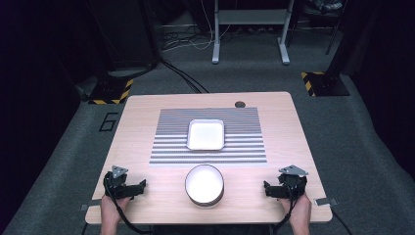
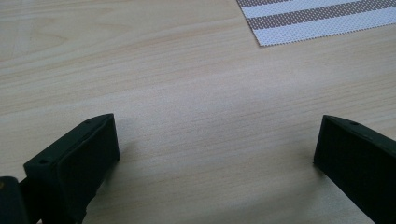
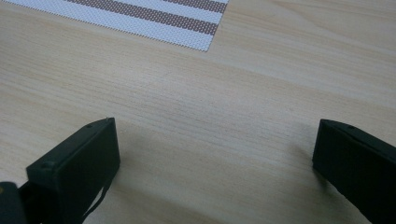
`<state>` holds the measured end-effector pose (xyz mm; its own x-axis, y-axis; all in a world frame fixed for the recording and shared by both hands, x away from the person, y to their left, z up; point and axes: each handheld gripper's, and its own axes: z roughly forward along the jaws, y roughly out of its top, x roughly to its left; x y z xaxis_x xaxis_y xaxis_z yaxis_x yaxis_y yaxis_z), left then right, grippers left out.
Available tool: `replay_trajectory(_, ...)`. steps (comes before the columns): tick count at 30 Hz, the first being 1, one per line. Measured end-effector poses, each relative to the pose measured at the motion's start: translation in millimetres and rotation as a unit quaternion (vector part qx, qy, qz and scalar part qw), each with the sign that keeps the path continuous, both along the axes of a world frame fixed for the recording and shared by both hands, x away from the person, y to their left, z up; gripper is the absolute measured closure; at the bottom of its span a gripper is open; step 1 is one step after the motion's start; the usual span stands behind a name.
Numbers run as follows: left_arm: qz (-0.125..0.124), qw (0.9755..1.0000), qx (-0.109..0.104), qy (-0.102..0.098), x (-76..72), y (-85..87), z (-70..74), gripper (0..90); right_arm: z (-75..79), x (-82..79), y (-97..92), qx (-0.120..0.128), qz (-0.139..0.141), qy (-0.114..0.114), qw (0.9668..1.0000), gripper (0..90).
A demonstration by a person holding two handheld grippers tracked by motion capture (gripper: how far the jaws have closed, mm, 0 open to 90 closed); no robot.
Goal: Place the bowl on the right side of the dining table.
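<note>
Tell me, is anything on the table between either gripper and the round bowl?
Nothing visible. The round bowl sits between the left gripper and right gripper, with bare table on both sides. Both grippers are open and empty.

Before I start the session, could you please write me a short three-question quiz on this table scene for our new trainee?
1. True or false: the left tool is holding the round bowl.
2. Which dish sits on the striped placemat?
A. the round bowl
B. the square tray
C. both
3. Fill in: the round bowl stands between the two tools, near the ____ edge of the table.

Key
1. False: its jaws are open over bare wood, like those of the right tool.
2. B
3. Near: the person's side.
</note>
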<state>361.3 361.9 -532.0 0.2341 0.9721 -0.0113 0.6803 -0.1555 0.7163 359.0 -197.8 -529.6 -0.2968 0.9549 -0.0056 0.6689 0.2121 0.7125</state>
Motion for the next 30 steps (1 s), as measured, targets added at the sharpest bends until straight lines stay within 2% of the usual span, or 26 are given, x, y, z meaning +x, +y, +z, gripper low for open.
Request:
replay_trajectory(14, -0.004, 1.0000, 0.002, -0.004, -1.5, -1.5, 0.0, 0.0, 2.9, -1.8, 0.5, -0.007, 0.013, 0.005, 0.9999, 0.0)
replay_trajectory(18, -0.009, 1.0000, 0.001, -0.005, -5.3, -3.4, 0.6, 0.0, 5.2, -3.1, 0.3, -0.003, 0.016, 0.006, 0.9999, 0.0)
replay_trajectory(20, -0.013, 0.9999, -0.003, -0.010, -9.1, -6.1, 2.0, 0.0, 9.2, -4.5, 0.2, -0.007, 0.017, 0.004, 0.9998, 0.0)
replay_trajectory(30, -0.026, 0.9996, -0.004, -0.011, -15.5, -13.4, 7.7, 0.1, 26.9, -12.0, 3.6, 0.008, 0.026, -0.012, 0.9996, 0.0)
